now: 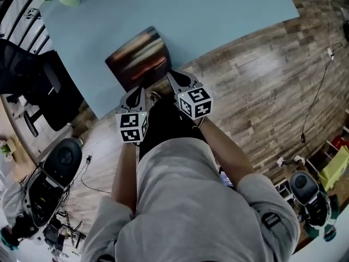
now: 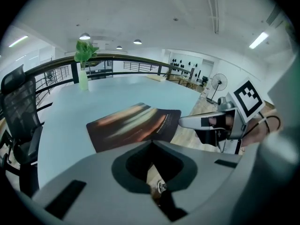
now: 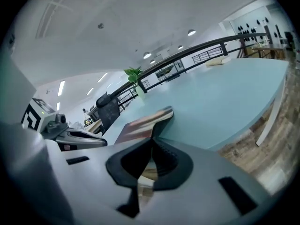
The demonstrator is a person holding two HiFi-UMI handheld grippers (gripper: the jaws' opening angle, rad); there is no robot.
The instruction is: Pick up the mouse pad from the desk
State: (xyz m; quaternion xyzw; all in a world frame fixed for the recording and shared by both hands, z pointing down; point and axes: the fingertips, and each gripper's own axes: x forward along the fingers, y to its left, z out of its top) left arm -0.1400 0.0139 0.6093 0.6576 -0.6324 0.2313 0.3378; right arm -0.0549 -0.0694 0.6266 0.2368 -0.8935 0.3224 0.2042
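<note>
Print on mouse pad (image 2: 161,125) is too small to read.

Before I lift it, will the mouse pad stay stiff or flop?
Probably floppy: the mouse pad lies thin and flat on the desk. Likely light, and easiest to pinch at its edge by the desk's rim.

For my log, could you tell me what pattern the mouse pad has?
Dark mouse pad with blurred orange and pale streaks, clearest in the left gripper view.
</note>
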